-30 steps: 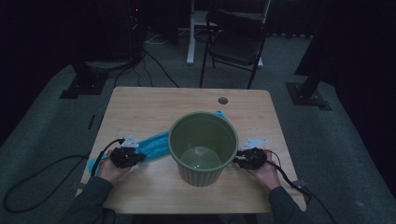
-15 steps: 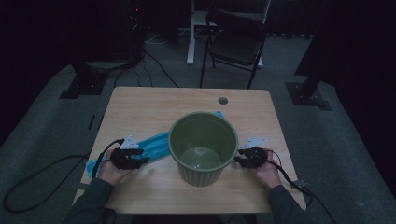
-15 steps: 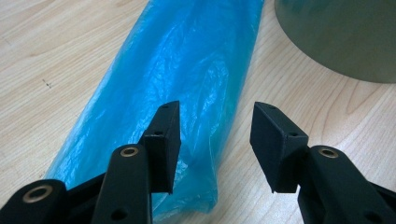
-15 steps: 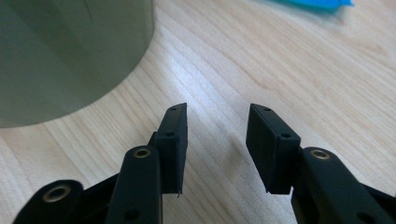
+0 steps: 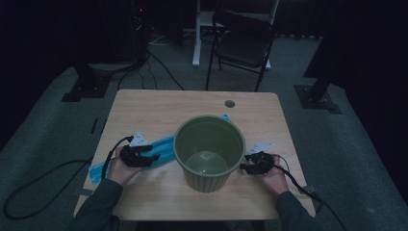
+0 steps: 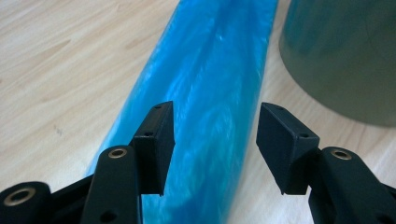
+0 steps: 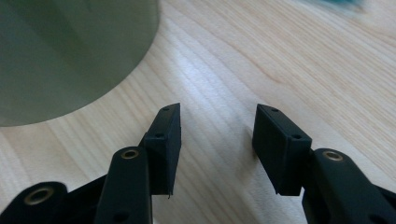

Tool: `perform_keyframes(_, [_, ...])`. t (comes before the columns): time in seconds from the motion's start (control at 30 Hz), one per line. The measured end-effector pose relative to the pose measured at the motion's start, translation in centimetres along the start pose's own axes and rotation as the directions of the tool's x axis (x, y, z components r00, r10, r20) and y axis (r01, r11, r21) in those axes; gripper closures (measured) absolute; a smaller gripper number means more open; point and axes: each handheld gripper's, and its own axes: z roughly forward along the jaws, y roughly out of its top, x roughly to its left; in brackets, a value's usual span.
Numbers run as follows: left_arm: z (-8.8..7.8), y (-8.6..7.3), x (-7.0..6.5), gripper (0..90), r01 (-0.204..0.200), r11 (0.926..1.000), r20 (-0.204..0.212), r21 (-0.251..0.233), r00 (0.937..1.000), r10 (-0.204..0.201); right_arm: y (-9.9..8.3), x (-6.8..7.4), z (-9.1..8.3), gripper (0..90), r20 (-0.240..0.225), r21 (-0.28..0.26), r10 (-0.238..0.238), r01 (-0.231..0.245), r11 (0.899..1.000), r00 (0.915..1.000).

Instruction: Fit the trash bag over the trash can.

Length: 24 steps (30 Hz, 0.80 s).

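Fingers of the left gripper [image 6: 212, 144] have just been spread apart and are seen astride the blue plastic bag [image 6: 210, 93], which lies on the worktop [image 5: 154, 108] left of centre, beside the green bin [image 5: 209, 151]; the right gripper [image 7: 217, 149], lower right of the bin, has likewise been opened, with bare wood between its fingers.

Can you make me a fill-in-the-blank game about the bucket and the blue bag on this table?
1. The bucket is coloured ____.
2. The left claw hangs over the blue ____.
3. The right claw has ____ between its jaws.
4. Behind the table stands a folding ____.

Missing words: green; bag; nothing; chair
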Motion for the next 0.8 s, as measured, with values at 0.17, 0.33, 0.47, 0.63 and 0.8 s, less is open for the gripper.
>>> perform_keyframes(0.17, [1.8,1.5,1.0,45.9,0.013,0.9997,0.016,0.022,0.9998,-0.013,0.1,0.5,0.0,52.3,-0.011,0.004,-0.016,0.016,1.0,0.9998])
perform_keyframes(0.33, [4.3,3.2,1.8,42.4,0.04,0.9976,0.047,0.056,0.998,-0.042,0.1,0.4,0.0,52.3,-0.018,0.009,-0.014,0.014,1.0,0.9997])
perform_keyframes(0.47, [5.9,4.8,2.1,40.2,0.051,0.9965,0.055,0.067,0.997,-0.055,0.0,0.2,0.0,51.6,-0.027,0.009,-0.002,0.002,1.0,0.9996])
perform_keyframes(0.63, [7.8,6.5,2.6,39.6,0.066,0.9933,0.057,0.095,0.9958,-0.071,0.0,0.2,-0.1,51.7,-0.026,0.01,-0.006,0.007,1.0,0.9996])
perform_keyframes(0.8, [9.6,7.6,3.1,40.8,0.095,0.9899,0.068,0.105,0.9925,-0.102,-0.1,0.1,-0.1,51.8,-0.034,0.008,-0.003,0.003,1.0,0.9994])
